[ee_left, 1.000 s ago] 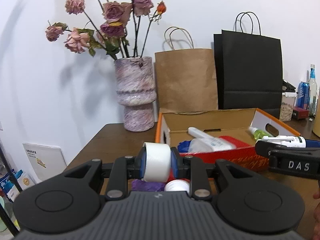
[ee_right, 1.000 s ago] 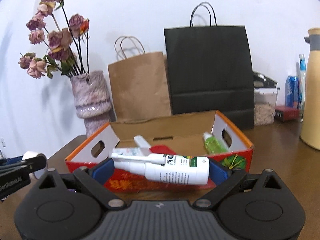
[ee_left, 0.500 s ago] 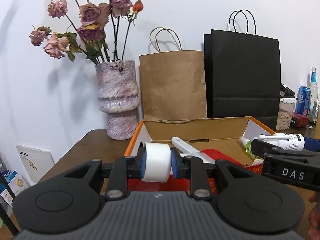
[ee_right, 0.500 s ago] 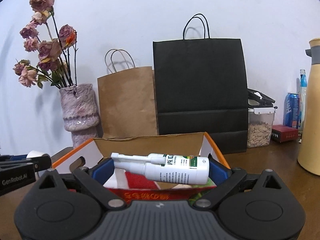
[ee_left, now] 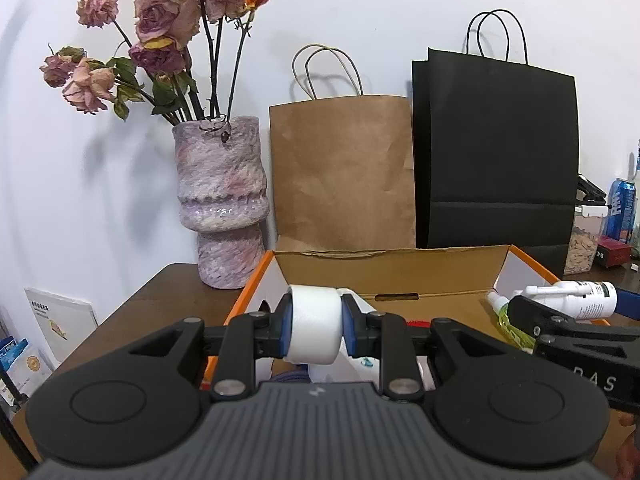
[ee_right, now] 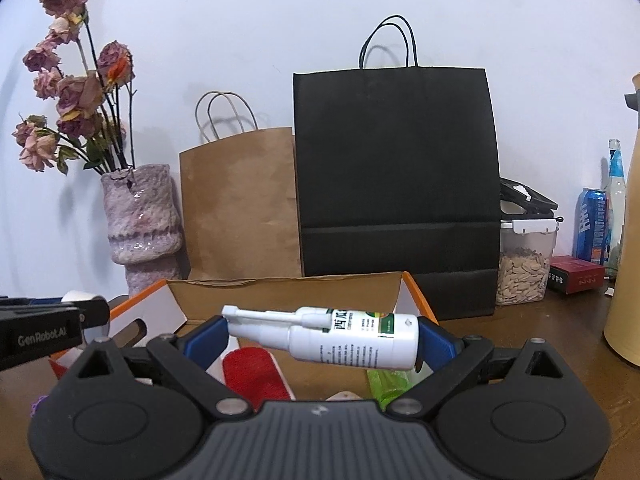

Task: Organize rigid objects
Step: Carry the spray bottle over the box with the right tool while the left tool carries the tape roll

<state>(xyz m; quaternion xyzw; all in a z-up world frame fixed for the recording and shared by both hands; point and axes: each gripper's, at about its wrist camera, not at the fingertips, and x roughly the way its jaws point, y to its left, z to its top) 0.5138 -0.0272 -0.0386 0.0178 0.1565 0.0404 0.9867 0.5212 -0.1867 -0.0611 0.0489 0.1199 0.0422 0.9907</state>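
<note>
Carrying two items at once, we are at the delivery step: both loads hang over the open cardboard box (ee_right: 288,292), nothing let go yet. Our left gripper (ee_left: 316,328) has its jaws clamped on a white tape roll (ee_left: 315,330), held above the box's near-left corner. Our right gripper (ee_right: 322,338) pinches a white spray bottle (ee_right: 332,336) end to end, lying crosswise over the middle of the box, nozzle to the left.

Below we see a red brush (ee_right: 256,376) and a green bottle (ee_right: 386,384) already on the box floor. The next move, we judge, calls for lowering each load into a free patch between those things, then opening the jaws without knocking the orange-edged wall.

As for writing, the left gripper's side reads "GenRobot.AI", the right one's "DAS". The spray bottle's label bears Chinese characters too small for us to read fully.
</note>
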